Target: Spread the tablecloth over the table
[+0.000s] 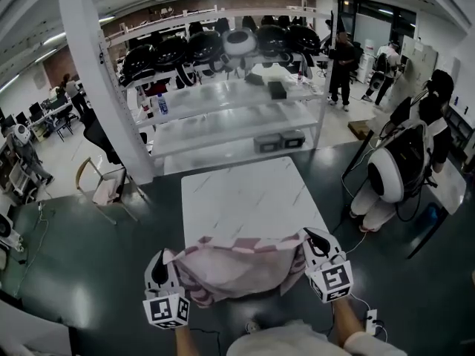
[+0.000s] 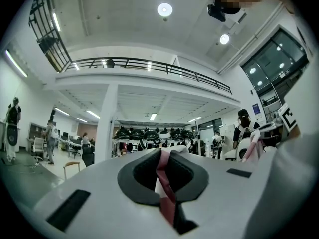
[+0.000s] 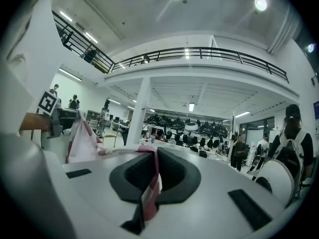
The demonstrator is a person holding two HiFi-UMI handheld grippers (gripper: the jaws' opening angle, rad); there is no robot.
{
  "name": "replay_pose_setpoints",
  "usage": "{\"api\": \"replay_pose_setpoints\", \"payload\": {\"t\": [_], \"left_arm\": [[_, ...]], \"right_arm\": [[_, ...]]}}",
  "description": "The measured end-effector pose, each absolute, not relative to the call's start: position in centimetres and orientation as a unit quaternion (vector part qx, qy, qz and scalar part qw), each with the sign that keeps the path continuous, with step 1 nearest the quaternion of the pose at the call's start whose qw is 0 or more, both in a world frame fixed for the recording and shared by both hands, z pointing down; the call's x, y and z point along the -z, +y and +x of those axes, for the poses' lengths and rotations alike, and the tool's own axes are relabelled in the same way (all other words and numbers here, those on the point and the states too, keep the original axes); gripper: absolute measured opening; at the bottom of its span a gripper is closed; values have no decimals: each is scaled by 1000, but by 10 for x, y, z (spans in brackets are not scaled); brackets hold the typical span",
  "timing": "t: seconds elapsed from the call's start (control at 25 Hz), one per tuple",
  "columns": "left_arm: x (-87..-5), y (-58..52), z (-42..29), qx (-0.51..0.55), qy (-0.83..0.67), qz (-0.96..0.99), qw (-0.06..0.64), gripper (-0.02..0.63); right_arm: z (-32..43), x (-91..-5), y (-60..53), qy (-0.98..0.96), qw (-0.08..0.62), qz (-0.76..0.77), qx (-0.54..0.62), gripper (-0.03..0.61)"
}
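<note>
Cloth: pink-and-white fabric tablecloth [image 1: 234, 269], bunched and sagging over the tabletop's near edge, strung between both tongs.
Table: white marble-look rectangular table [image 1: 245, 199], bare towards the far edge; spreading apparently only begun.
Left gripper [image 1: 159, 267]: pinched tight on one cloth corner, set wide for a taut hem.
Right gripper [image 1: 315, 243]: clamped likewise on the opposite corner, level with the left, probably for an even pull across.

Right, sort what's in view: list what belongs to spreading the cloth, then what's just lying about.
Job in hand: tablecloth; table; left hand-held gripper and right hand-held gripper, each shut on a tablecloth edge.

Lying about: shelf rack; boxes on it; chair.
</note>
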State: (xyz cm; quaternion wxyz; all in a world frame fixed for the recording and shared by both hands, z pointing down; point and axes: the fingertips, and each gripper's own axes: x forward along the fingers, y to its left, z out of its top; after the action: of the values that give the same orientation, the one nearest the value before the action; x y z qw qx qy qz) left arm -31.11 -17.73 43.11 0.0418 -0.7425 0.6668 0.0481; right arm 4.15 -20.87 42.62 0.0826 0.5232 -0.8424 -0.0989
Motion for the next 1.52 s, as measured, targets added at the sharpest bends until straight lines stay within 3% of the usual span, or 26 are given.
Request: {"api": "replay_pose_setpoints", "payload": {"t": [0.48,1.2,1.52], "left_arm": [[-443,-226,-327,-43,672,-738,35,25],[-463,-291,-284,-12,725,-689,22,25],[-460,-270,-333,-5,741,-671,28,25]], "right_arm": [[19,-435,-263,-851,86,508,99,14],[50,-456,-343,-899,76,424,75,14],[-15,-452,-341,-918,79,380,75,14]]}}
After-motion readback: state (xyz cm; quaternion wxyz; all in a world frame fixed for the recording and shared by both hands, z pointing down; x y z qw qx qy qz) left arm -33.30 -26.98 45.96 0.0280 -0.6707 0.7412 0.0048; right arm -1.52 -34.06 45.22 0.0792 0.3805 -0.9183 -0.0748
